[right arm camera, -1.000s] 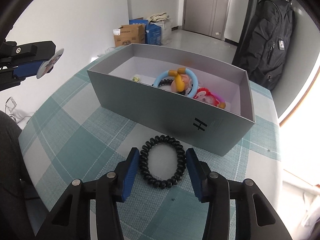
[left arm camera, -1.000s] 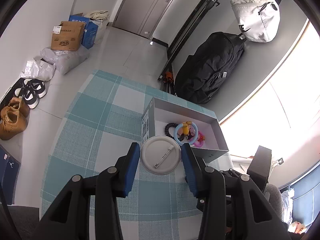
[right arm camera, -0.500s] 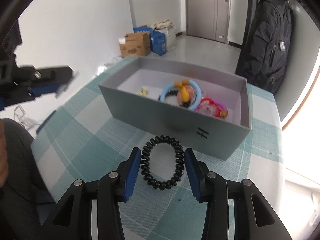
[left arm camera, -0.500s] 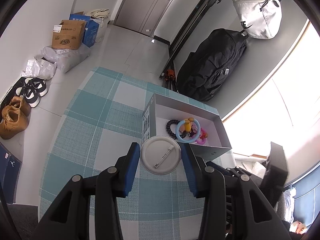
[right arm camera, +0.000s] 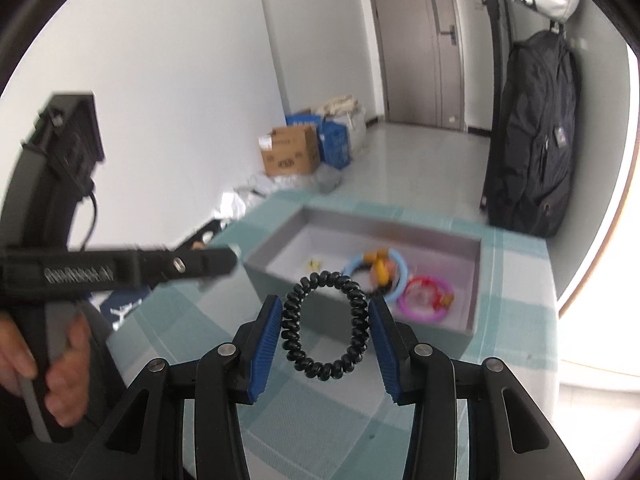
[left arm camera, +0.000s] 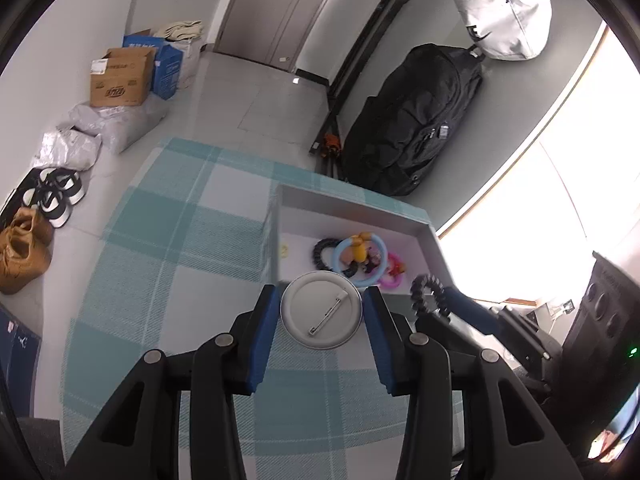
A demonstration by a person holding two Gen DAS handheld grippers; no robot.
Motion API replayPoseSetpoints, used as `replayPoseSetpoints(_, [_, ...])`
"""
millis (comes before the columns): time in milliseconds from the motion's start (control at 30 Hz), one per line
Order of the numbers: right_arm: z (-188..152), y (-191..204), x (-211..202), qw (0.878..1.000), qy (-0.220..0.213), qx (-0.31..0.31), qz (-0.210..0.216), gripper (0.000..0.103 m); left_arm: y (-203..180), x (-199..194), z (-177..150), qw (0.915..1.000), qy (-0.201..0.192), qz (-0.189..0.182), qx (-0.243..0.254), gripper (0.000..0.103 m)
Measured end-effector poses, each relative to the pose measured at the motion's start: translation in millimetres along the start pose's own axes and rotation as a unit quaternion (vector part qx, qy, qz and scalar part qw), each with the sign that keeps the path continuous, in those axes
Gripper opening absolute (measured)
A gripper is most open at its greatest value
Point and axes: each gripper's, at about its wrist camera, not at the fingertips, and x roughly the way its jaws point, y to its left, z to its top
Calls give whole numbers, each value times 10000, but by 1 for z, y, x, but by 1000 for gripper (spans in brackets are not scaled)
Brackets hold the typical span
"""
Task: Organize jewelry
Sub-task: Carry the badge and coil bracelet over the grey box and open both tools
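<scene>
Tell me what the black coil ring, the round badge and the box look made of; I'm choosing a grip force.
Coil ring: probably springy plastic, glossy black spiral turns, squeezed into an oval by the right tool.
Badge: likely thin metal, matte pale back with a shiny metal pin, held in the left tool.
Box: seemingly cardboard, matte grey, thin straight walls.

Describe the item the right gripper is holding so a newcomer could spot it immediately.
Start at the grey box on the checked tablecloth. In front of it, the right gripper clamps a black spiral hair tie, coiled like phone cord, unlike the colourful rings inside.
</scene>
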Motion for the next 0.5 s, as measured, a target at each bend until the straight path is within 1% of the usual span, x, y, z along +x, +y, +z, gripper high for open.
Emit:
replayPoseSetpoints(233, [17, -17, 2, 9996, -159, 244, 55, 43, -11, 7, 11, 9996, -125, -110, 208, 38])
replayPoseSetpoints(500, [28, -46, 15, 9979, -84, 643, 87, 43, -13, 28, 28, 9993, -99, -278, 246, 38])
